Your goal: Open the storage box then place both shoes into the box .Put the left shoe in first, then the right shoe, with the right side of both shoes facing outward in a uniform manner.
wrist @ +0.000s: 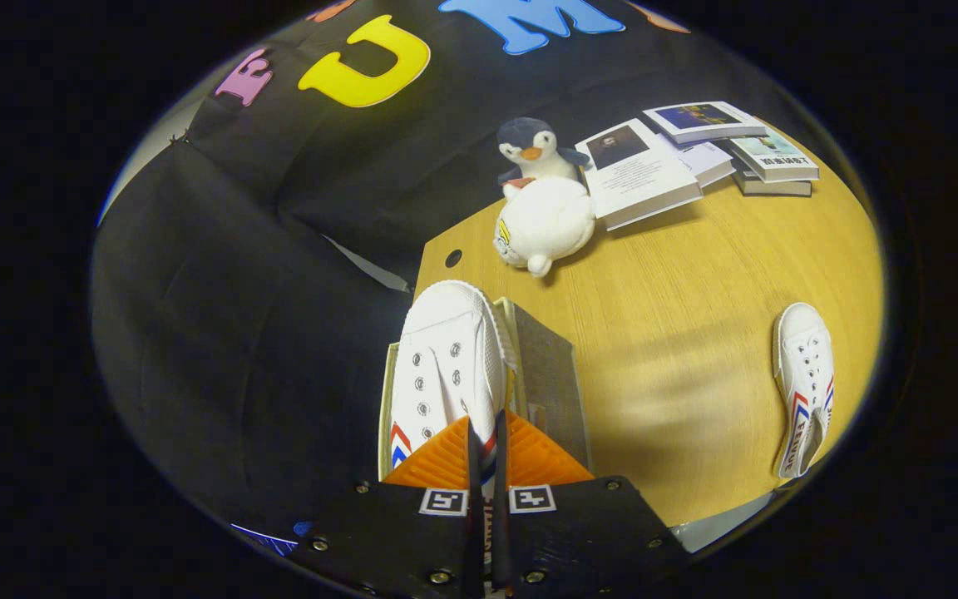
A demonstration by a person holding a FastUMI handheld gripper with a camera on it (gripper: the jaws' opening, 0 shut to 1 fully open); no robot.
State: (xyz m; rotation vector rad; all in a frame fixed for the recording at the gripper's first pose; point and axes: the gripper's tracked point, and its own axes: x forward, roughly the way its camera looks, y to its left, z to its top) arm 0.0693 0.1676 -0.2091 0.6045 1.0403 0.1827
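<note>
My gripper is shut on a white canvas shoe with red and blue chevrons on its side; both fingers pinch the shoe's edge near its opening. The shoe points away from me, its toe over the far rim of the open storage box, which stands at the wooden table's left edge, grey inside wall showing to the right of the shoe. Whether the shoe rests in the box or hangs just above it I cannot tell. The second white shoe lies on the table far to the right, toe away from me.
Beyond the box lie a white plush toy and a penguin plush. Several books are spread at the table's far right. The wooden table has a small round hole near its left edge; black cloth hangs left.
</note>
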